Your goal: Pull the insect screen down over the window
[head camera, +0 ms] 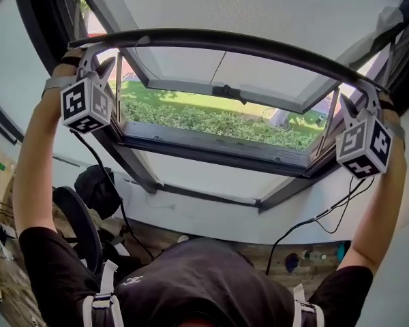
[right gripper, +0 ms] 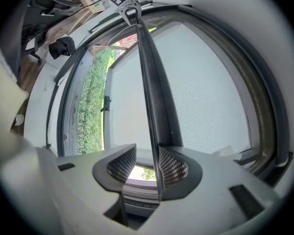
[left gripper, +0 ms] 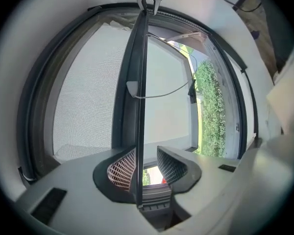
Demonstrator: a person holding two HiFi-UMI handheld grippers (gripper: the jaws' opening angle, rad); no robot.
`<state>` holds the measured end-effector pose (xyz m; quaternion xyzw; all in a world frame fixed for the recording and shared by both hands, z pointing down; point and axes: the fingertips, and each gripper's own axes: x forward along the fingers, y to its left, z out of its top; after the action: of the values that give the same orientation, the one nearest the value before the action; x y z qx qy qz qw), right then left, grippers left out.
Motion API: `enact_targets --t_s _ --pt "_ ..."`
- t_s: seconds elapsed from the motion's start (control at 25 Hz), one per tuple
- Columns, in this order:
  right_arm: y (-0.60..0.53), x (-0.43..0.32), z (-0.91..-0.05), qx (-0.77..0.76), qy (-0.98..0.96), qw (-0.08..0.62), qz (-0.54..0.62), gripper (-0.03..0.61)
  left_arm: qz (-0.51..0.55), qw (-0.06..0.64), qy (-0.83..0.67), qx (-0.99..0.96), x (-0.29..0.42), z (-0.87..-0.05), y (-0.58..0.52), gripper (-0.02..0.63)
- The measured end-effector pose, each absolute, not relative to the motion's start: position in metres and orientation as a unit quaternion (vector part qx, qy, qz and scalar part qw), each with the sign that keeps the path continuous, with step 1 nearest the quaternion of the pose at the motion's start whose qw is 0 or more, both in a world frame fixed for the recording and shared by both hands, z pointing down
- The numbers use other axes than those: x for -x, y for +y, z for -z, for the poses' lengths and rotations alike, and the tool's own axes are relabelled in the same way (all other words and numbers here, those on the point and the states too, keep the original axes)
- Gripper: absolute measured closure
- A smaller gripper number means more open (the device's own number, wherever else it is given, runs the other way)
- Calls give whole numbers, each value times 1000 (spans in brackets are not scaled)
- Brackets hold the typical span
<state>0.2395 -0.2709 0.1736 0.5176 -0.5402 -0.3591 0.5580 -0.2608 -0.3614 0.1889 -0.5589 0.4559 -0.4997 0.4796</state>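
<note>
The insect screen's dark bottom bar [head camera: 225, 41] arcs across the top of the head view, with grey mesh [head camera: 245, 9] above it. My left gripper [head camera: 95, 63] holds up at the bar's left end and my right gripper [head camera: 358, 104] at its right end. In the left gripper view the bar [left gripper: 137, 82] runs between the jaws of the left gripper [left gripper: 147, 168]; it lies against the left pad, with a gap to the right pad. In the right gripper view the bar [right gripper: 152, 82] rests on the right pad of the right gripper [right gripper: 147, 168], clear of the left pad.
Below the bar the window sash [head camera: 218, 90] stands tilted open, with a green hedge [head camera: 211, 121] outside. The dark window frame [head camera: 133, 162] slopes down at the left. A black chair [head camera: 78, 223], a bag [head camera: 99, 186] and cables [head camera: 313, 220] are on the floor.
</note>
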Motion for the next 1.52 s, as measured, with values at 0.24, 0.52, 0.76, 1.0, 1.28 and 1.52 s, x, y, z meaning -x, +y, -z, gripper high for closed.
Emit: enact_targets --t_s 0.24,0.52,0.76,1.0,1.28,1.52 --pt "-269 -234 -222 -494 -560 572 341 426 535 451 427 573 267 -245 -358 471" --pt "-271 -232 -255 -496 -572 561 335 543 534 433 424 590 268 -287 -359 508" --pt "-275 -239 -304 -484 -555 591 329 549 543 421 416 596 266 -330 -359 537" --pt "-272 -236 -348 -466 -567 609 300 551 559 400 395 610 264 -369 -357 580" --pt "-270 -238 -373 -473 -569 612 279 549 556 386 399 619 264 -396 -360 580" --pt "-269 -238 -380 -471 -579 612 262 548 565 378 396 617 266 -404 -358 580"
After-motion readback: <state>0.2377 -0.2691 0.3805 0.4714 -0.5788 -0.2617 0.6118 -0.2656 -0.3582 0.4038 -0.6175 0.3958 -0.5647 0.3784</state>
